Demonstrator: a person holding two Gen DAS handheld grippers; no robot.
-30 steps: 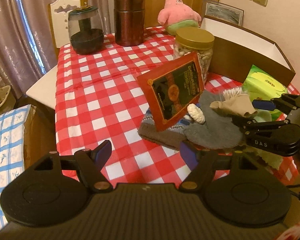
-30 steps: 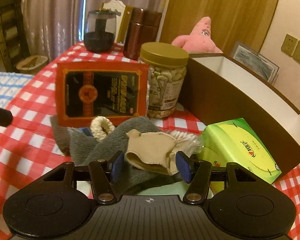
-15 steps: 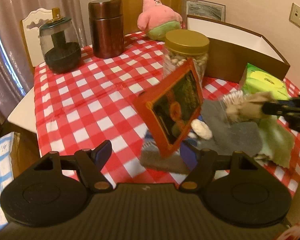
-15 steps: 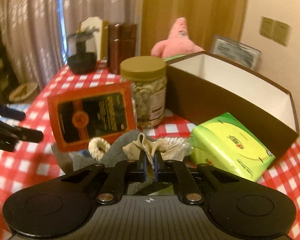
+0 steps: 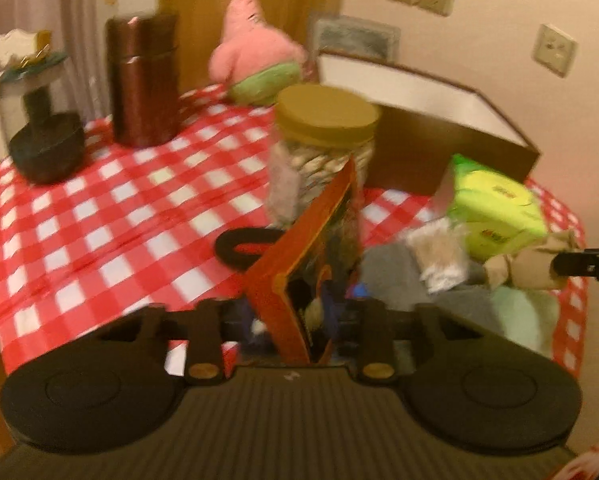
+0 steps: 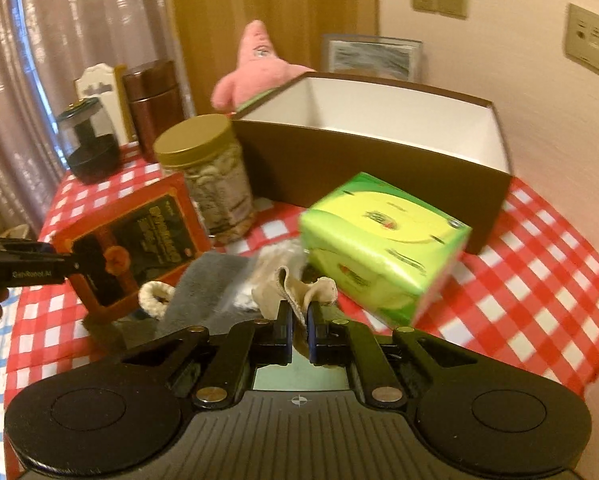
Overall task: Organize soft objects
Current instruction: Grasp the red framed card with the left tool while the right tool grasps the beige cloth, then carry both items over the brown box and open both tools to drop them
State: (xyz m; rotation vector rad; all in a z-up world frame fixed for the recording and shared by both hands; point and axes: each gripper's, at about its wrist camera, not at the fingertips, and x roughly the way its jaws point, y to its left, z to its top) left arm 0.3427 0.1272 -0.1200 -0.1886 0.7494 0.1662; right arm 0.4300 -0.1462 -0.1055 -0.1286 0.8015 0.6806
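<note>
Now both grippers are pinching something at the cluttered checked table.

Only the lettering "GenRobot.AI" on the left gripper (image 6: 75,266) can be read; print on the red-orange box (image 6: 139,240) and on the green tissue pack (image 6: 383,236) is too blurred. The left gripper's jaws have just been closing, and the red-orange box stands tilted between them, gripped at its near corner. The right gripper (image 6: 298,330) is pressed together on a beige cloth (image 6: 295,294), bunched up above its fingers. The cloth sits over a gray cloth (image 6: 207,280), just beside the tissue pack, with a cream ring (image 6: 155,298) touching the gray cloth. Behind, a gold-lidded nut jar (image 6: 207,176) stands beside the open brown box (image 6: 379,160), with a pink star plush (image 6: 255,68) beyond it.
</note>
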